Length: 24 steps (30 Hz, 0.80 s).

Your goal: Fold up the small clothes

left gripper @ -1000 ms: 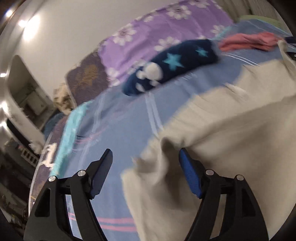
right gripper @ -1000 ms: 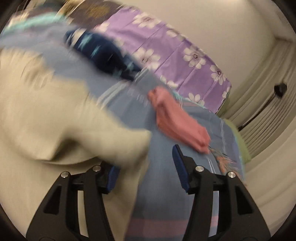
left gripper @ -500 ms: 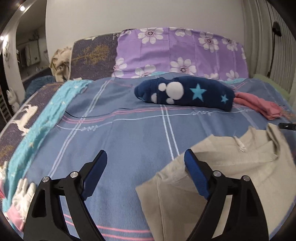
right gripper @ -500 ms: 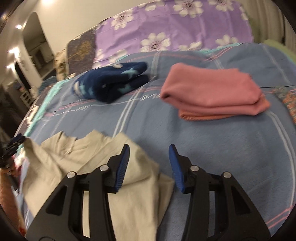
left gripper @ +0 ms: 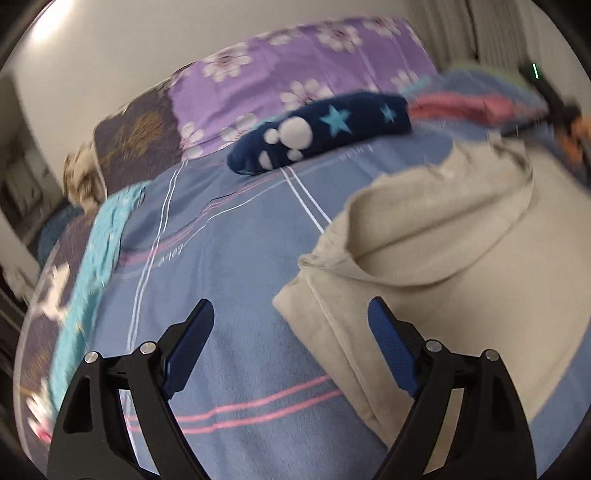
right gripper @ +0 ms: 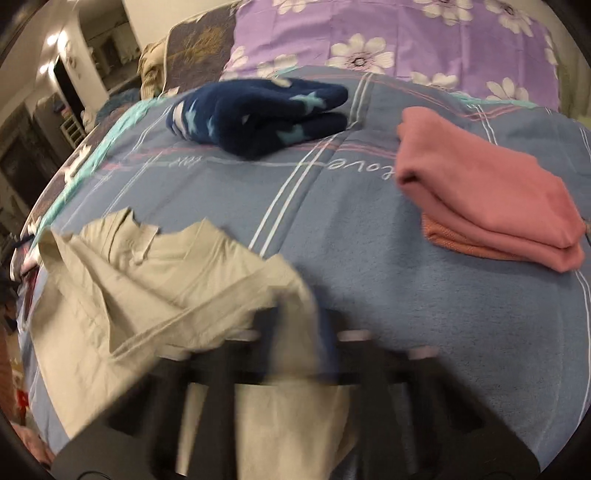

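Right wrist view: the crumpled beige cotton garment [right gripper: 155,280], near and left on the blue plaid blanket [right gripper: 424,295], is pinched by the closed right gripper [right gripper: 295,325]. The left gripper [left gripper: 291,328] is held agape, empty, beside its near-left corner; grasping that corner is judged next.

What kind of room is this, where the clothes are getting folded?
Most likely a bedroom. The clothes lie on a bed with a blue striped blanket, purple flowered pillows are propped against the wall at its head, and curtains hang beside it.
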Each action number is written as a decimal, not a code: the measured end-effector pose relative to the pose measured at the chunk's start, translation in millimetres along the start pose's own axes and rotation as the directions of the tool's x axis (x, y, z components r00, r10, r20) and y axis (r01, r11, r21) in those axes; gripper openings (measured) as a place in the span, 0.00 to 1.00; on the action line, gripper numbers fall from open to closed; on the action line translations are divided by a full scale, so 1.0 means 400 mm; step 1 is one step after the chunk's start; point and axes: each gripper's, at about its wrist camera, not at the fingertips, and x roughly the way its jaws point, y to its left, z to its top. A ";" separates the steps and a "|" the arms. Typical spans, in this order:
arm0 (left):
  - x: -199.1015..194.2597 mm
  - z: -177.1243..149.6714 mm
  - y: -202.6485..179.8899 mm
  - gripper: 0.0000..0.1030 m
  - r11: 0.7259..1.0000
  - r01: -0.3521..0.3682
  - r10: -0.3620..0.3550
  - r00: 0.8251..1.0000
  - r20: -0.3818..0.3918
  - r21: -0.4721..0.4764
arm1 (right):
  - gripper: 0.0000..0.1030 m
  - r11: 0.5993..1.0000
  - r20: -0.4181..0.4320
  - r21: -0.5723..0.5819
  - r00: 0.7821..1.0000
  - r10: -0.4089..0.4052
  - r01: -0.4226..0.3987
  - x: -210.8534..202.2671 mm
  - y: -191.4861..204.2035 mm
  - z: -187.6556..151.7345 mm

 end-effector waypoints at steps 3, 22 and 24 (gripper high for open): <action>0.072 0.043 -0.040 0.63 0.996 0.002 -0.002 1.000 -0.004 0.091 | 0.03 0.998 0.048 0.051 0.999 0.023 -0.025 -0.029 -0.018 0.006; 0.227 0.115 0.089 0.16 0.919 0.154 -0.184 0.982 -0.049 -0.363 | 0.04 0.959 0.071 0.281 0.996 -0.053 0.031 0.010 -0.118 0.022; 0.244 0.108 0.089 0.33 0.915 0.143 -0.179 0.982 -0.062 -0.377 | 0.08 0.958 0.064 0.287 0.997 -0.046 0.026 0.019 -0.121 0.014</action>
